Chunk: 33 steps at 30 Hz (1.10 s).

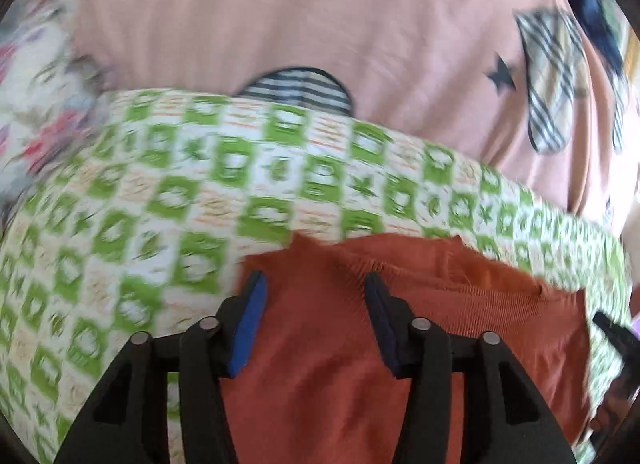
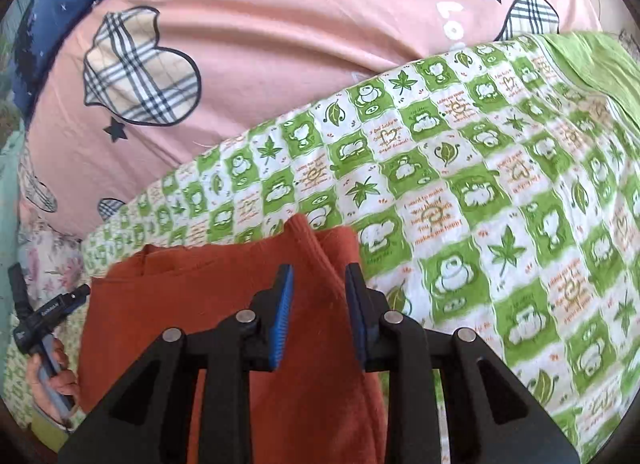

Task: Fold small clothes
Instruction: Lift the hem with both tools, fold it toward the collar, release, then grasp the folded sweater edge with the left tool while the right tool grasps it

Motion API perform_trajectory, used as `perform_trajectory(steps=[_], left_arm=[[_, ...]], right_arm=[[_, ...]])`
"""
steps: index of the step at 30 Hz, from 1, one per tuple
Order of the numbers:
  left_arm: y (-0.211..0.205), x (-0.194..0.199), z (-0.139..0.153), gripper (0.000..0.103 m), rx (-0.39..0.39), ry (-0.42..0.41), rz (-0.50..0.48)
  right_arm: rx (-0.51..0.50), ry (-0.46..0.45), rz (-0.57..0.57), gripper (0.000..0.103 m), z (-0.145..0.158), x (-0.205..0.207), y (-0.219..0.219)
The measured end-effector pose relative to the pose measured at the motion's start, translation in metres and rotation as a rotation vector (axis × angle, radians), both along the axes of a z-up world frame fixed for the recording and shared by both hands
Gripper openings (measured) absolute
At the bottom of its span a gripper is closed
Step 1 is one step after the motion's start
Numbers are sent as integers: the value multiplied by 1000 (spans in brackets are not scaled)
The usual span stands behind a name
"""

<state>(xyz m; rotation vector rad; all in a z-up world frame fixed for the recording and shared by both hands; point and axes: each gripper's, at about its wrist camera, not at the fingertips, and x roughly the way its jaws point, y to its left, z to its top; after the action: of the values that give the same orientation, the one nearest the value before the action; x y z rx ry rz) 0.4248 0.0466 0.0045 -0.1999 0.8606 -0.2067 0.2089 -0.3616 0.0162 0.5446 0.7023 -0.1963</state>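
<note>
Left gripper (image 1: 314,288): black frame, blue pads, jaws apart, nothing between them, poised over rust-orange garment (image 1: 328,376). Garment: lying on green-and-white checked cloth (image 1: 132,200), top edge rumpled. Beyond: pink sheet (image 1: 320,16) with plaid hearts and dark stars. Right edge: second gripper (image 1: 616,334), partly visible. View motion-blurred.

Bright, even daylight is filling both views, casting only soft shadows. Motion blur is smearing the left wrist view, worst over the green checked cloth (image 1: 160,192) at left. The right wrist view is staying sharp, its print legible. Fisheye curvature is bending edges, with dark vignetting ringing the corners.
</note>
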Motion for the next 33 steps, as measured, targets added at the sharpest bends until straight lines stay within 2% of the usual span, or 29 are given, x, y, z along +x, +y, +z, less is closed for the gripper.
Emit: perform_trajectory(steps=[2, 9, 15, 17, 22, 24, 27, 33], left_arm=[[12, -21, 2, 53, -58, 6, -2], [28, -138, -24, 53, -162, 60, -10], [46, -214, -38, 56, -211, 104, 13], [52, -227, -44, 57, -225, 122, 30], [58, -250, -57, 59, -260, 156, 54], [56, -253, -58, 60, -263, 154, 56], [56, -251, -58, 63, -282, 151, 62], [53, -229, -60, 66, -318, 154, 104]], right_arm=[[7, 0, 32, 28, -3, -15, 12], [74, 29, 111, 29, -35, -66, 55], [76, 46, 18, 29, -53, -126, 58], [34, 64, -29, 29, -51, -140, 57], [-28, 41, -17, 30, -34, -161, 70], [-21, 27, 0, 33, -29, -167, 76], [-6, 11, 22, 43, -26, -171, 84], [6, 15, 68, 44, -26, -170, 101]])
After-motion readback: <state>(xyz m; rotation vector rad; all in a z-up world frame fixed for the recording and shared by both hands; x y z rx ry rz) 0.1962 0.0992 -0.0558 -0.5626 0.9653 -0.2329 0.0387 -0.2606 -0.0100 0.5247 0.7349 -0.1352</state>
